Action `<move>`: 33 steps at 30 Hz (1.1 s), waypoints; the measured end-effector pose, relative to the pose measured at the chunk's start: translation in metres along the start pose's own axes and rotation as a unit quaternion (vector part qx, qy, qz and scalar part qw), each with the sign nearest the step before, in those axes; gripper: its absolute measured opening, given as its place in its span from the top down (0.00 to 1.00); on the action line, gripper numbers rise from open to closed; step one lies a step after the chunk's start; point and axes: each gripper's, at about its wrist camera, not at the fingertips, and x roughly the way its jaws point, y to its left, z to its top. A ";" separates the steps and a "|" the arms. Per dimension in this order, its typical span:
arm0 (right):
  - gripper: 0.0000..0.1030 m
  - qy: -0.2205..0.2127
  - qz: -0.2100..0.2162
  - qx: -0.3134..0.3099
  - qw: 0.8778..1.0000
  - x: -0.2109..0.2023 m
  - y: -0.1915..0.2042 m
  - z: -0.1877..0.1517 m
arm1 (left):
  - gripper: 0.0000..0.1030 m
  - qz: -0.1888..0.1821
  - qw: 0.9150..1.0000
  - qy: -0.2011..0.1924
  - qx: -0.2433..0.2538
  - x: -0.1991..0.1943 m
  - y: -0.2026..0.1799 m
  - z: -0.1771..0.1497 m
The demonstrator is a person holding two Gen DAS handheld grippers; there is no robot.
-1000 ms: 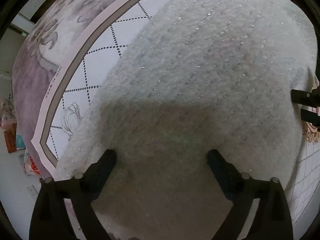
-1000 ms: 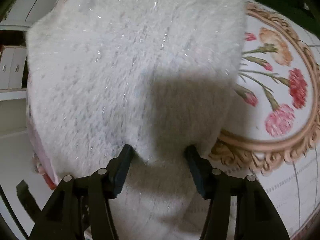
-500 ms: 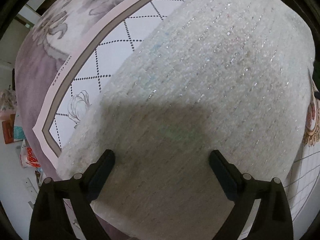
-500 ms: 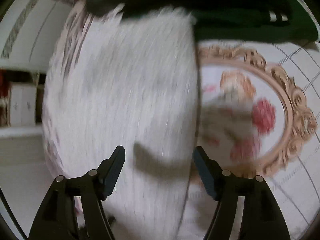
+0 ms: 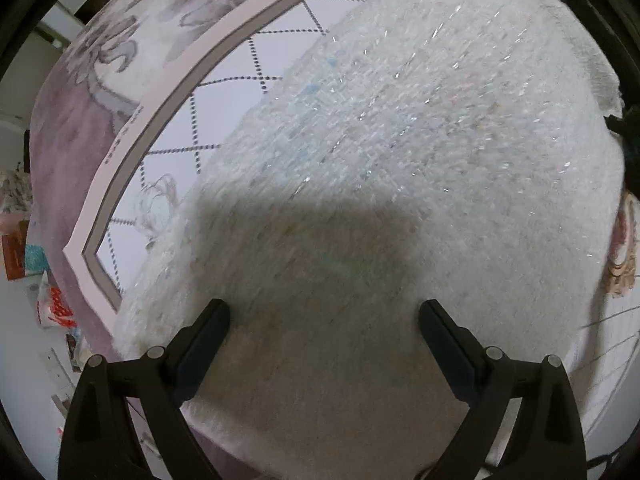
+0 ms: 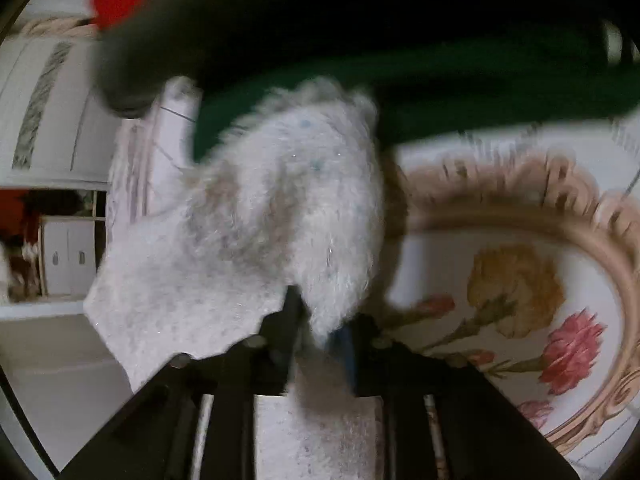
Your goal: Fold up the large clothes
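Left gripper (image 5: 324, 322): jaws stood wide open, pointing down over the sweater (image 5: 400, 152), nothing between them.
Right gripper (image 6: 316, 328): jaws were closing on a bunched fold of sweater (image 6: 288, 208); fabric sat between the pads.
Sweater: white, fuzzy, glinting threads; lay spread on the bedspread (image 5: 240, 64), covering most of it up to the near edge.
Bedspread: lattice, mauve border, carnation medallion (image 6: 520, 280).
Writing: small print on the pink border band (image 5: 120, 136), too blurred to read.
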 end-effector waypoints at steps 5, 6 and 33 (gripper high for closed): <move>0.33 0.055 0.025 -0.047 0.997 -0.043 0.005 -0.044 | 0.05 0.004 1.000 -0.008 -0.011 -0.036 0.019 -0.025; 0.32 0.072 0.034 -0.051 0.996 -0.050 0.003 -0.063 | 0.05 0.008 1.000 -0.007 -0.013 -0.043 0.027 -0.033; 0.76 0.135 -0.001 0.113 0.984 -0.037 -0.074 -0.339 | 0.73 -0.182 0.982 0.017 0.041 0.009 0.117 0.009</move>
